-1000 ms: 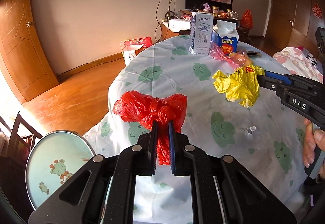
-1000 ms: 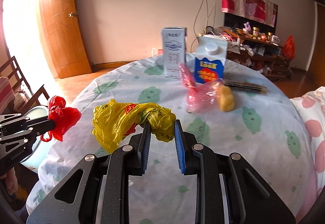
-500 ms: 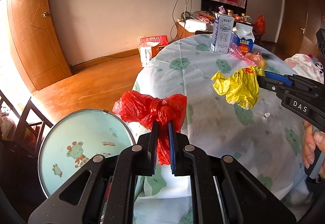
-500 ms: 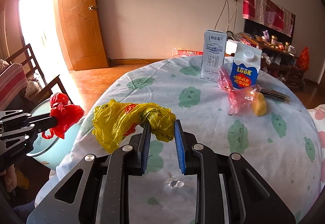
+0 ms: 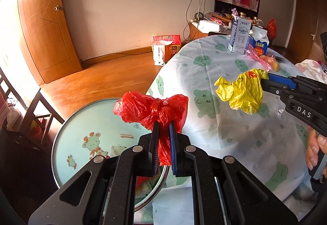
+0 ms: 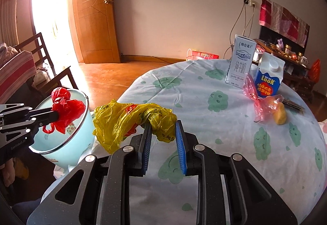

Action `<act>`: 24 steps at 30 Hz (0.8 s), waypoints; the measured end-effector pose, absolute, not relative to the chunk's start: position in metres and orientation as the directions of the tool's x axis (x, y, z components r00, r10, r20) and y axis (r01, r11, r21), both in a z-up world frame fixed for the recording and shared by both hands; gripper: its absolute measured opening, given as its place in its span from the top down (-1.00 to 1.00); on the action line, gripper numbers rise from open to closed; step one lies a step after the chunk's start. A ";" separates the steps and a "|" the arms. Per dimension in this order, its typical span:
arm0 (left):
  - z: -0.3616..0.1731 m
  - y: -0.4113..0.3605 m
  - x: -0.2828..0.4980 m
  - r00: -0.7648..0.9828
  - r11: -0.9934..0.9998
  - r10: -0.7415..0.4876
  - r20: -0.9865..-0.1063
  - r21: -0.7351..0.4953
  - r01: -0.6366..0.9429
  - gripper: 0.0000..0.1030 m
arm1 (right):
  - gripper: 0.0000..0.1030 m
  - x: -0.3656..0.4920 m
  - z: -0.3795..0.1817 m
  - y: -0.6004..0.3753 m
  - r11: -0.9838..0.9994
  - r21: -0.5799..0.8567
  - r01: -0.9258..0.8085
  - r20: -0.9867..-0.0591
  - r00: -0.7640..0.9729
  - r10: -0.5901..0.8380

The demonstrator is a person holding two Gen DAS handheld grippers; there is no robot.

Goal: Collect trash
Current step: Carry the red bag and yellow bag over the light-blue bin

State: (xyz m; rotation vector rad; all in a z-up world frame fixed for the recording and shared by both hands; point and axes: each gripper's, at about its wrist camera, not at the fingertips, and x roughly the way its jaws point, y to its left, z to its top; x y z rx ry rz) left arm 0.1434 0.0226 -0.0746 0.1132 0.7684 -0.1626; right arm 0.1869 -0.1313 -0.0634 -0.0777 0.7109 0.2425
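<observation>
Left gripper (image 5: 163, 125): we pinch the red bag (image 5: 151, 108) above the bin (image 5: 67, 135).
Right gripper (image 6: 162, 129): we clamp the yellow bag (image 6: 130, 116).
Left to do: both drops (pink bag (image 6: 259, 102) beyond untouched).

bin (image 5: 85, 143) mouth open, unobstructed | near desk (image 6: 204, 123) bare | far edge: cartons (image 6: 241, 65), pink bag (image 6: 259, 102) block

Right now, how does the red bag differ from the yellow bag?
The red bag is clamped in the left gripper and hangs over the pale blue bin; the yellow bag is in the right gripper, above the table. The red one is knotted into a bow shape; the yellow one is loosely crumpled. Both are thin plastic.
</observation>
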 end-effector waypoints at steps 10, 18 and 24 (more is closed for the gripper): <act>-0.072 0.047 0.138 0.718 0.989 -0.072 -0.692 0.045 0.143 0.82 | 0.53 0.193 -0.064 -0.099 0.949 -0.007 -0.315 -0.655 0.719 0.234; -0.072 0.065 0.135 0.721 0.993 -0.047 -0.691 0.045 0.108 0.82 | 0.53 0.195 -0.065 -0.072 0.930 -0.018 -0.367 -0.660 0.703 0.265; -0.073 0.078 0.132 0.720 0.995 -0.033 -0.693 0.044 0.089 0.82 | 0.53 0.198 -0.068 -0.056 0.919 -0.026 -0.394 -0.669 0.690 0.277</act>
